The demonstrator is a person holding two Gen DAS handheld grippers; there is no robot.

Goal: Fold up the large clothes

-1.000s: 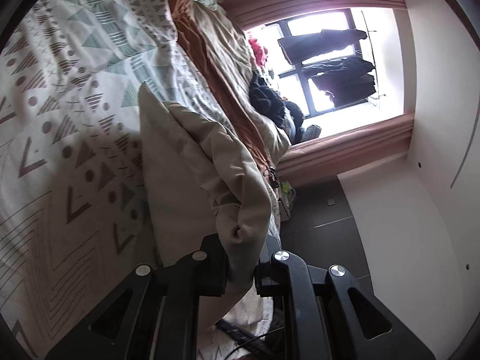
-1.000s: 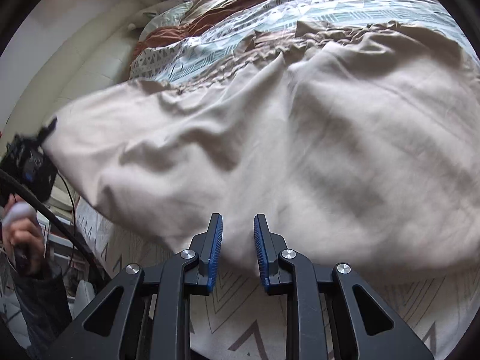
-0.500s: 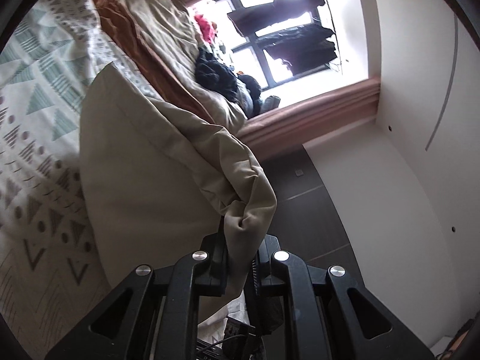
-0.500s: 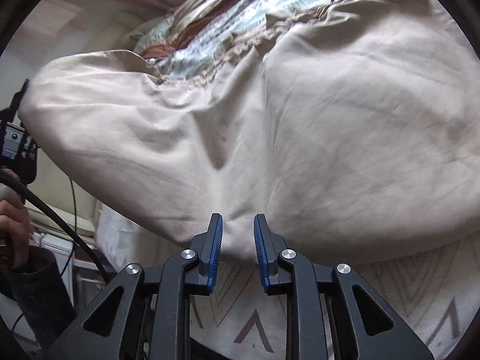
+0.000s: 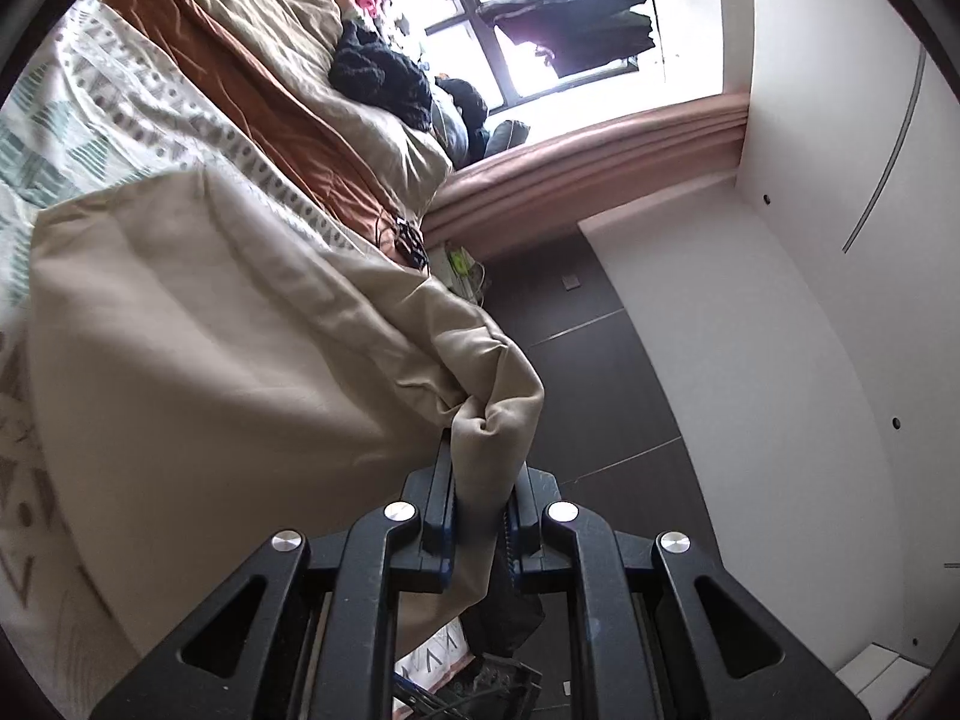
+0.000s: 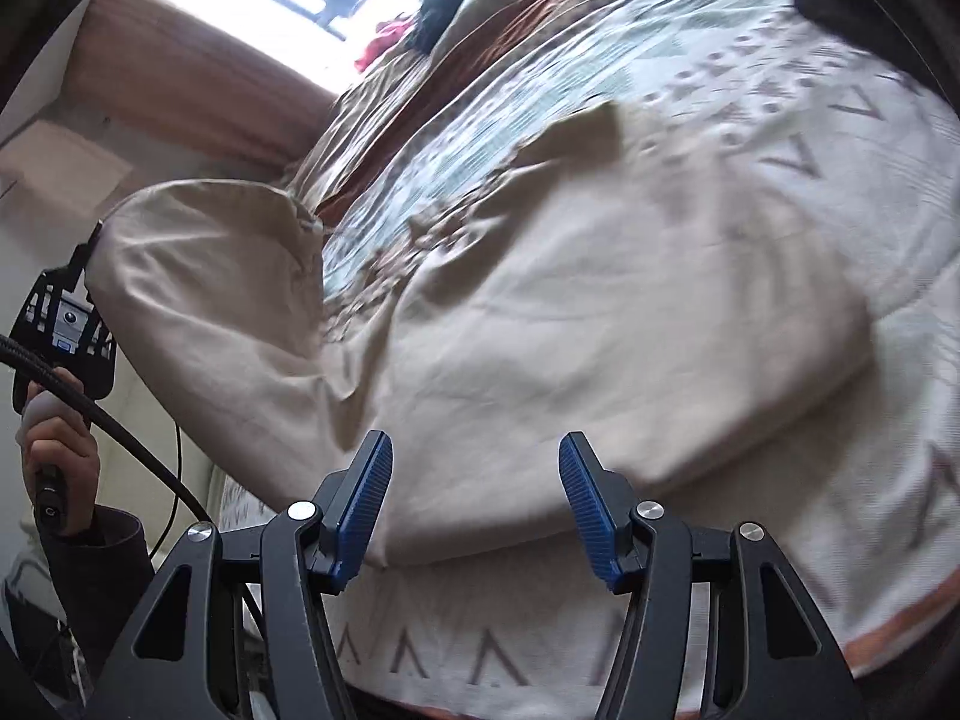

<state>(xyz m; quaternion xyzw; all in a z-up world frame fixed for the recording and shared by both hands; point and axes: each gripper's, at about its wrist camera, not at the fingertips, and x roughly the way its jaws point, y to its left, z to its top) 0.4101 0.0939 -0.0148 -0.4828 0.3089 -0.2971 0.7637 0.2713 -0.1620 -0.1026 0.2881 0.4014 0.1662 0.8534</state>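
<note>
The right gripper [image 6: 474,510] has just been opening: its jaws now stand well apart where a moment ago they were nearly together, and nothing is pinched between them. The near edge of the cloth [image 6: 540,312] lies just beyond the blue pads [image 6: 366,498], spread over the bed [image 6: 810,138], so I judge this to be a release: that side of the beige cloth has been laid down and the fold on this side looks finished for now.

The left gripper [image 5: 480,510] is a different story. Its jaws are narrow and clamped on a bunched corner of the cloth, which bulges up just ahead of the fingertips. From there the fabric runs away to the left of the gripper and down onto the bed, partly lifted (the held corner hangs out past the bed's edge, over the dark floor [image 5: 600,372]). Against the earlier views, the lifted part now covers more of the patterned bedding.

In the right wrist view the person's left hand [image 6: 57,450] shows far to the left, holding its gripper's handle, with the raised cloth billowing beside it.
</note>
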